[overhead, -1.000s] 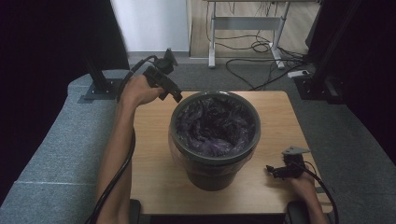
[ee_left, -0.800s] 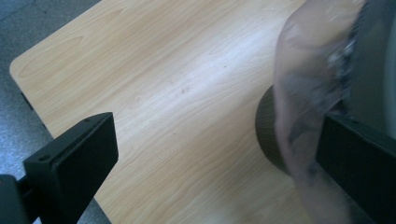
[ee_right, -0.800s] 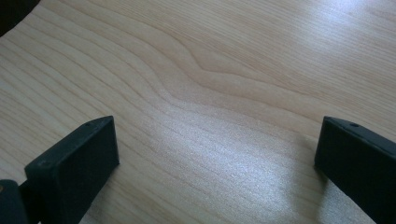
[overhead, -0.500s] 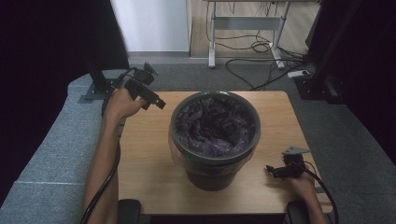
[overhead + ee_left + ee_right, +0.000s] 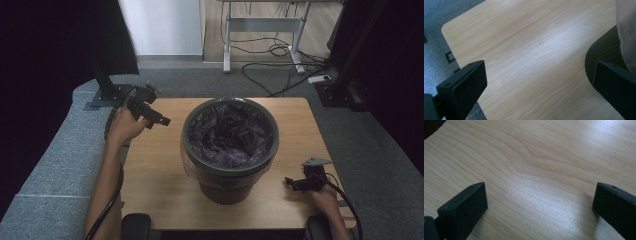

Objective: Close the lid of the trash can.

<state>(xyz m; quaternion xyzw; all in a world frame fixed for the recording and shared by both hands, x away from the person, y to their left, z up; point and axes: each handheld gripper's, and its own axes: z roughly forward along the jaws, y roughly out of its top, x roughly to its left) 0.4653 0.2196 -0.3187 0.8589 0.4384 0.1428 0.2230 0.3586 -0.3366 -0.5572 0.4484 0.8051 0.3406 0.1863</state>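
Jaws of the left gripper [image 5: 162, 121] stand wide apart and hold nothing; in the left gripper view they frame bare wood, with the dark wall of the bin [image 5: 602, 53] showing at the right edge. Seen from above, this gripper is raised over the table's far-left corner, held in the person's left hand [image 5: 125, 125], its tips pointing toward the bin and a short way off its rim.

The right gripper [image 5: 289, 182] sits low at the near-right edge of the table, its jaws also spread wide and empty, pointing left toward the base of the bin, close to it but apart. Its own view looks along the wood grain between the two black jaws.

The bin [image 5: 230, 150] stands upright in the middle of the table, between the two grippers. It is a dark round pail lined with a purple bag [image 5: 232, 135] that is crumpled inside it, with a clear film folded over the rim and down the outer wall.

The table [image 5: 155, 175] is pale wood with rounded corners. Grey carpet [image 5: 55, 165] lies around it, and a white desk frame [image 5: 260, 25] with loose cables [image 5: 280, 50] stands beyond.
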